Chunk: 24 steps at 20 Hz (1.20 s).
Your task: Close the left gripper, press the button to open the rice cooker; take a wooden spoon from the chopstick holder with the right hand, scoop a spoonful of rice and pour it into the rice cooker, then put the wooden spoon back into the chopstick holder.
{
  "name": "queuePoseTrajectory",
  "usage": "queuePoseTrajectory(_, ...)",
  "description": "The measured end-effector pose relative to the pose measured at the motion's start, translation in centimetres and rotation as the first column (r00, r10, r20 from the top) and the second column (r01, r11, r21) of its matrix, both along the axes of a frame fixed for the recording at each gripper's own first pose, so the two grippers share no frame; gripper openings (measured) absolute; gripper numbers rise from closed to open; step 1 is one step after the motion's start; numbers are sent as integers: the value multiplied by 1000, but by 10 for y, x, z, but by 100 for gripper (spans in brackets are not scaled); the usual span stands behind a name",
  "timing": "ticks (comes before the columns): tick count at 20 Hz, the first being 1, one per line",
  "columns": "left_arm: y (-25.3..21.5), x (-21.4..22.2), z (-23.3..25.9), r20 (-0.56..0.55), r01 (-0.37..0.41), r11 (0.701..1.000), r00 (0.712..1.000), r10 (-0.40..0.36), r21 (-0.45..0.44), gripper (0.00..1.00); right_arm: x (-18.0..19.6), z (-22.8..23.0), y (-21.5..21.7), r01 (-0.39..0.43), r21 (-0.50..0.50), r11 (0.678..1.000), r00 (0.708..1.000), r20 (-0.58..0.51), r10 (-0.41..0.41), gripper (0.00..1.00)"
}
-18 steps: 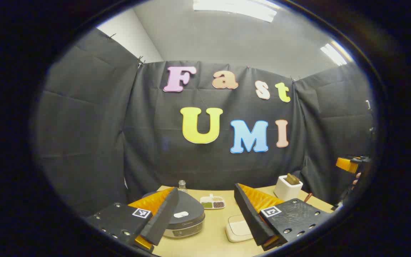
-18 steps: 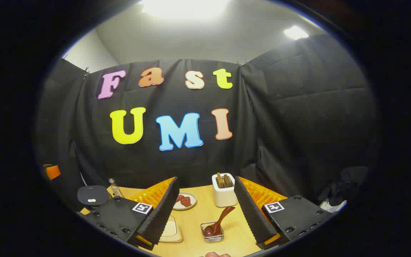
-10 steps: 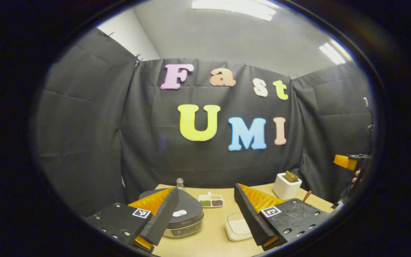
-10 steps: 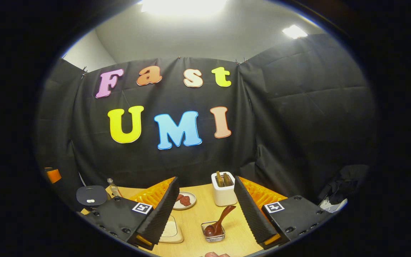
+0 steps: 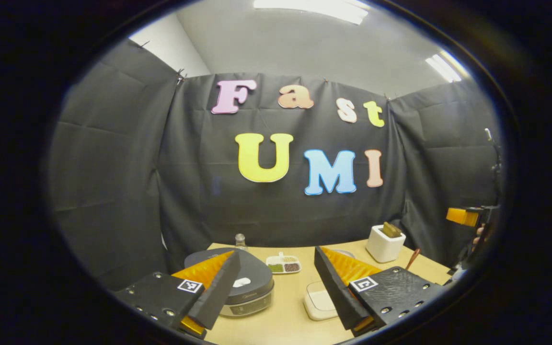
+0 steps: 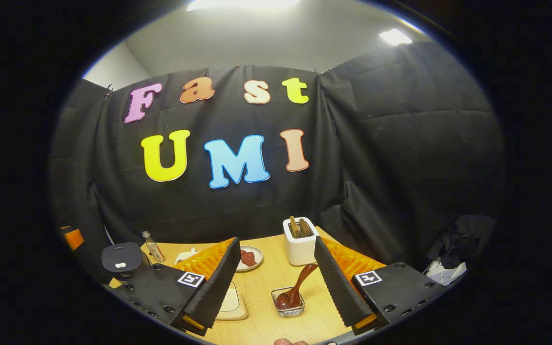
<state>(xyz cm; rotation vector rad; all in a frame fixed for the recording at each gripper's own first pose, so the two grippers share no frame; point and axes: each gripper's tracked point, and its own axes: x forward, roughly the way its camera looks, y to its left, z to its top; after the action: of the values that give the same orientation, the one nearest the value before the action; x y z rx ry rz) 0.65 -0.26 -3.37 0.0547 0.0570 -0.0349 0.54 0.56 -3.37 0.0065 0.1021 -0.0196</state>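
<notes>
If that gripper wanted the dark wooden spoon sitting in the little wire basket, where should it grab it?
Probably by the handle. The wooden spoon rests bowl-down in the wire basket, its handle slanting up and away toward the white holder. The right gripper, jaws open, could come from above and close across the free upper handle, clear of the basket's rim.

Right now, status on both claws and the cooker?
Left claw open, above closed rice cooker. Right claw open, empty; wooden spoon in small wire basket. Nothing in the way.
</notes>
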Motion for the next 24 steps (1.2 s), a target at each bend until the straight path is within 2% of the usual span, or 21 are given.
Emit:
queuePoseTrajectory(7, -1, -7, -25, -25, 7, 1000, 1000, -7, 17, 96, -4, 2, 14, -22, -56, 998, 999, -29, 20, 98)
queuePoseTrajectory(14, 30, -12, -39, -68, -17, 999, 998, 14, -43, 95, -2, -1, 37, -55, -69, 996, 997, -53, 51, 98)
queuePoseTrajectory(15, 38, -10, -37, -69, -34, 998, 997, 31, -46, 87, -2, -3, 40, -55, -57, 997, 997, -64, 51, 98)
queuePoseTrajectory(16, 46, -9, -36, -76, -44, 998, 996, 40, -48, 78, -2, -5, 43, -56, -49, 997, 996, -75, 52, 93)
queuePoseTrajectory(17, 48, -7, -37, -87, -42, 998, 996, 38, -50, 69, 0, -6, 44, -56, -49, 997, 995, -86, 51, 98)
queuePoseTrajectory(19, 60, -2, -32, -88, -60, 997, 995, 56, -44, 57, 0, -5, 45, -58, -63, 996, 995, -90, 52, 98)
queuePoseTrajectory(21, 63, 8, -29, -96, -43, 998, 995, 38, -52, 45, 3, -3, 43, -57, -73, 996, 995, -90, 50, 98)
queuePoseTrajectory(22, 62, 14, -31, -104, -34, 998, 994, 28, -55, 46, 6, -2, 41, -56, -73, 996, 995, -88, 50, 98)
queuePoseTrajectory(24, 73, 27, -27, -110, -81, 995, 991, 74, -57, 28, 14, -1, 37, -55, -73, 996, 995, -83, 48, 98)
